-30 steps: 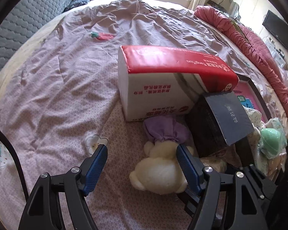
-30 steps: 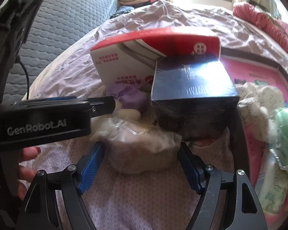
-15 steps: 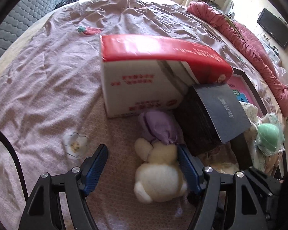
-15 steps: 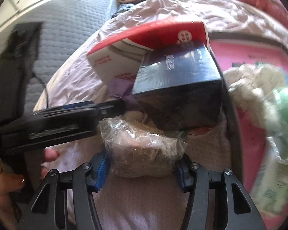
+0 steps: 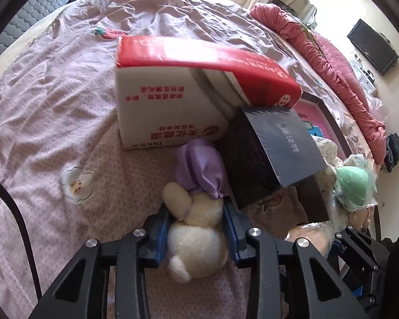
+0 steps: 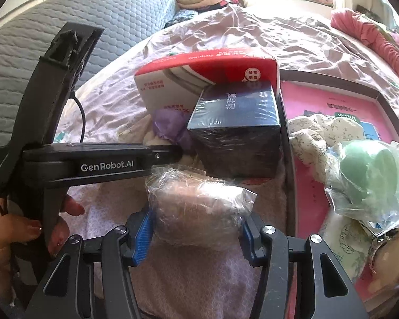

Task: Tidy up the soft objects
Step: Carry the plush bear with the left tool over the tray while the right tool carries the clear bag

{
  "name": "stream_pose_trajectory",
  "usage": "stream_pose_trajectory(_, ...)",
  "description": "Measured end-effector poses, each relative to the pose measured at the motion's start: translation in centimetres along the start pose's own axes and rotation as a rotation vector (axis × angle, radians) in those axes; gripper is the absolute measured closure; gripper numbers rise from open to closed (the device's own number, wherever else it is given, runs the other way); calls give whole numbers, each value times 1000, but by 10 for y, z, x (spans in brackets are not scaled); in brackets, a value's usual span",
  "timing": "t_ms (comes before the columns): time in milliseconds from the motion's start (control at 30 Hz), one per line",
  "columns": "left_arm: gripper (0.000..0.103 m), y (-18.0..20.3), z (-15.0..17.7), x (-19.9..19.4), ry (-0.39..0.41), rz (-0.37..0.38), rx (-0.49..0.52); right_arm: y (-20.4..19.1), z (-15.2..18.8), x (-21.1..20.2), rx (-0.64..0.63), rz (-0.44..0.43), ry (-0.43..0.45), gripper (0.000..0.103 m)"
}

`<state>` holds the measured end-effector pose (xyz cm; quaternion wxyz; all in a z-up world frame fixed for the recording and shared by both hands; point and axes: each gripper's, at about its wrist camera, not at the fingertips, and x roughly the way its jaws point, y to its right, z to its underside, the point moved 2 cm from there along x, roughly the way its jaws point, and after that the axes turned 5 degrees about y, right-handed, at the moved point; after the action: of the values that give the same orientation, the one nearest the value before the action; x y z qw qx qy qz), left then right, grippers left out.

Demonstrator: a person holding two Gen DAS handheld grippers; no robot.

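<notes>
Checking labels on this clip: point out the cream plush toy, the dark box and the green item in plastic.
cream plush toy (image 5: pixel 196 242), left wrist view, its body.
dark box (image 6: pixel 236 111), right wrist view, top face.
green item in plastic (image 6: pixel 367 170), right wrist view, its green front.

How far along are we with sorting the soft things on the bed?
Done: a green plush in plastic and floral cloth items already lie in the pink-lined tray. In hand: the left gripper has just closed on the cream plush toy with the purple hat; the right gripper clamps the plastic-wrapped beige soft item. Left: carrying both to the tray.
</notes>
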<state>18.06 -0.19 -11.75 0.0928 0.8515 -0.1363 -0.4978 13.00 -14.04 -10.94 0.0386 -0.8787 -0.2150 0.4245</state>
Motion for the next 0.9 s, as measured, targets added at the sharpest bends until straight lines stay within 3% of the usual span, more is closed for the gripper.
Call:
stream_pose_trajectory(333, 67, 16, 10, -72, 100, -136, 70, -2, -11, -38, 16, -41, 88, 47)
stream_pose_trajectory(600, 67, 69, 3, -116, 194, -129, 137, 23, -24, -103, 69, -21, 213, 47)
stream_pose_trajectory(900, 67, 149, 13, -131, 231, -81, 221, 80, -31, -178, 135, 101, 330, 47)
